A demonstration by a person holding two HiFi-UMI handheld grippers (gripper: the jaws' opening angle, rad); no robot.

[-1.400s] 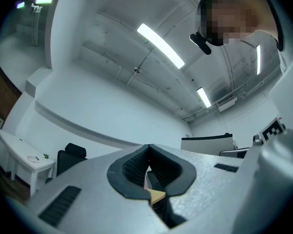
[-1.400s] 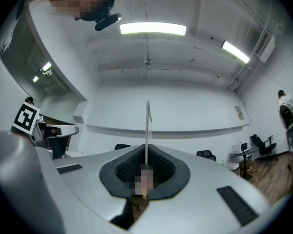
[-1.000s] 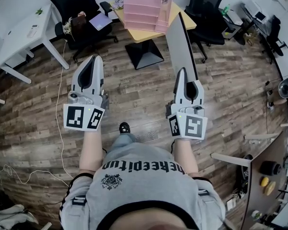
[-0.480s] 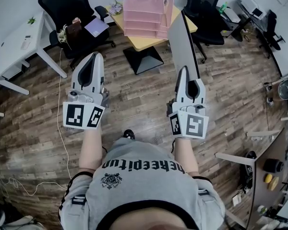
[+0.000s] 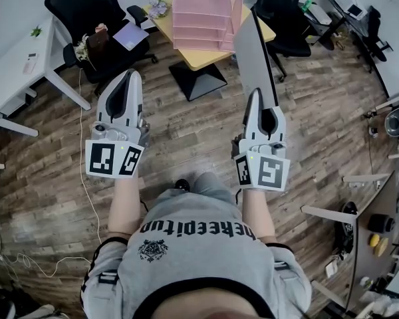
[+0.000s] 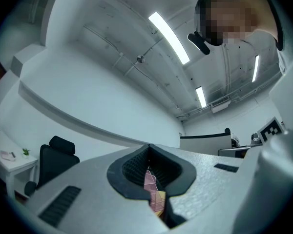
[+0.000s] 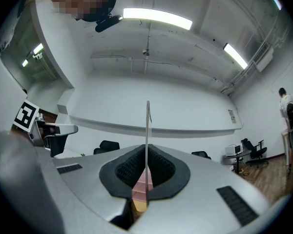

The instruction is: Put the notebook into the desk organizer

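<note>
The right hand-held gripper (image 5: 258, 93) stays clamped on the lower edge of the notebook (image 5: 253, 52), which stands upright ahead of it. The left hand-held gripper (image 5: 128, 74) is closed and empty. Both have travelled forward over the floor (image 5: 186, 131), so the pink desk organizer (image 5: 199, 12) on the counter (image 5: 198, 57) looks slightly nearer than before. It is probably still out of reach, and the approach goes on.

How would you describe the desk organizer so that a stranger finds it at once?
Across the wood floor stands a small table with a yellow top and a black foot. On it is the organizer, a stack of open trays. It alone is clear pink; the chairs beside the table are black.
</note>
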